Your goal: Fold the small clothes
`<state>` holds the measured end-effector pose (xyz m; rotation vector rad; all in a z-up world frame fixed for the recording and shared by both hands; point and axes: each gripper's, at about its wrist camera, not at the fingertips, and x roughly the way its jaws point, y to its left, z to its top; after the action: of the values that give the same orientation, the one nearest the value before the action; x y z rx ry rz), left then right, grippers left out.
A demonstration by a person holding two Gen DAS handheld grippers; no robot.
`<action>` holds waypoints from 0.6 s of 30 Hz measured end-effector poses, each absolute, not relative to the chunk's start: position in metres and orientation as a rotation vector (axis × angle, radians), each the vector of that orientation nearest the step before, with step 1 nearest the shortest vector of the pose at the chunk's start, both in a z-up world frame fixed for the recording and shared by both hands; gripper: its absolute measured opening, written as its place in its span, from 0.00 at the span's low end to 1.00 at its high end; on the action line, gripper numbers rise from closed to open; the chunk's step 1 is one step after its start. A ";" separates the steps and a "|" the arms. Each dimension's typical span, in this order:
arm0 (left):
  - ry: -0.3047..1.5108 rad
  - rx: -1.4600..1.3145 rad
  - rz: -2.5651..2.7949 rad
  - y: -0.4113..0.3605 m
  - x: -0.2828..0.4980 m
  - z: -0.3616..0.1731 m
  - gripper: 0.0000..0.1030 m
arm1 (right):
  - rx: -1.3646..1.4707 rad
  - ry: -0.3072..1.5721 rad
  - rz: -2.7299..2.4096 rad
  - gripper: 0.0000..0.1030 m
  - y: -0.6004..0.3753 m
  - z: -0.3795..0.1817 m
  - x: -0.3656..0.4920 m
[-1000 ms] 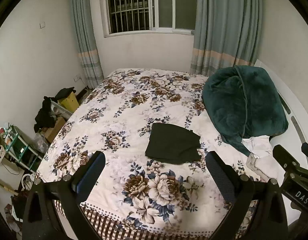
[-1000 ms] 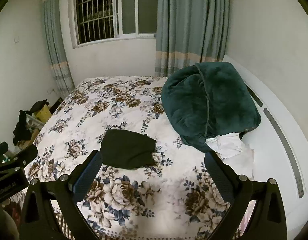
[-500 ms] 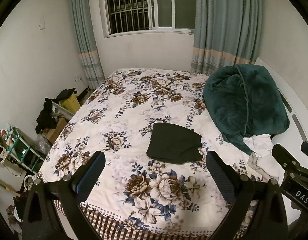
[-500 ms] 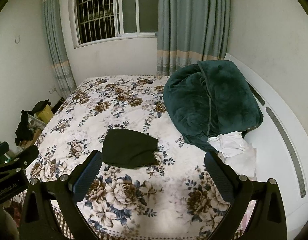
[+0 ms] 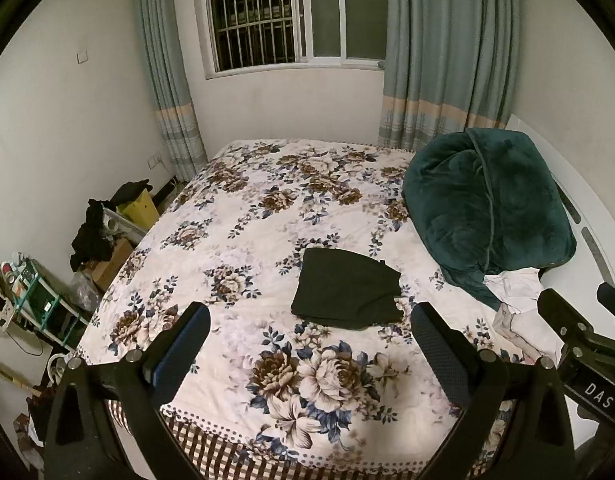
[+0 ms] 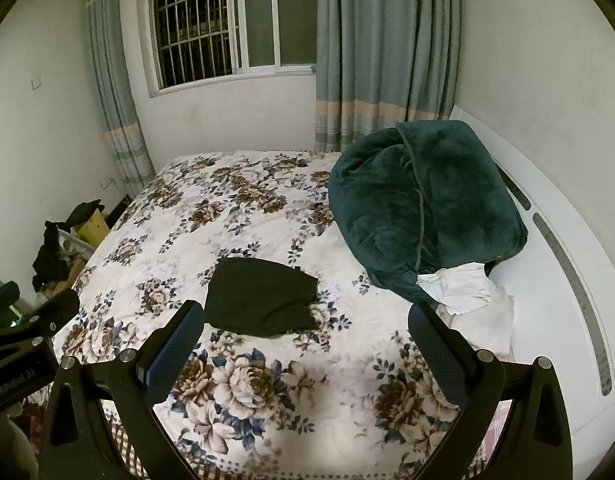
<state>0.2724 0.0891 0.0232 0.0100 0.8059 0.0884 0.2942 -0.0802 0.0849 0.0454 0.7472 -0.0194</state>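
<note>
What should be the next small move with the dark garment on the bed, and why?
Probably reach both grippers down toward the dark green garment. It lies flat on the floral bedspread, and the left gripper and right gripper are open, empty and short of it.

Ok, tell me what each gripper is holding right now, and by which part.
Nothing is held. The left gripper and right gripper are both open and empty, above the bed's near edge. The dark garment lies untouched on the floral bedspread.
</note>
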 end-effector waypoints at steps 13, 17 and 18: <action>0.801 0.012 0.083 0.089 0.275 0.025 1.00 | 0.045 0.742 -0.016 1.00 -0.071 0.084 0.292; 0.803 0.021 0.086 0.089 0.277 0.027 1.00 | 0.042 0.743 -0.012 1.00 -0.067 0.084 0.291; 0.803 0.022 0.082 0.090 0.278 0.028 1.00 | 0.041 0.742 -0.011 1.00 -0.065 0.084 0.292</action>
<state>0.2777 0.0897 0.0278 0.0222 0.8035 0.0818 0.2916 -0.0654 0.0837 0.0412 0.7418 -0.0115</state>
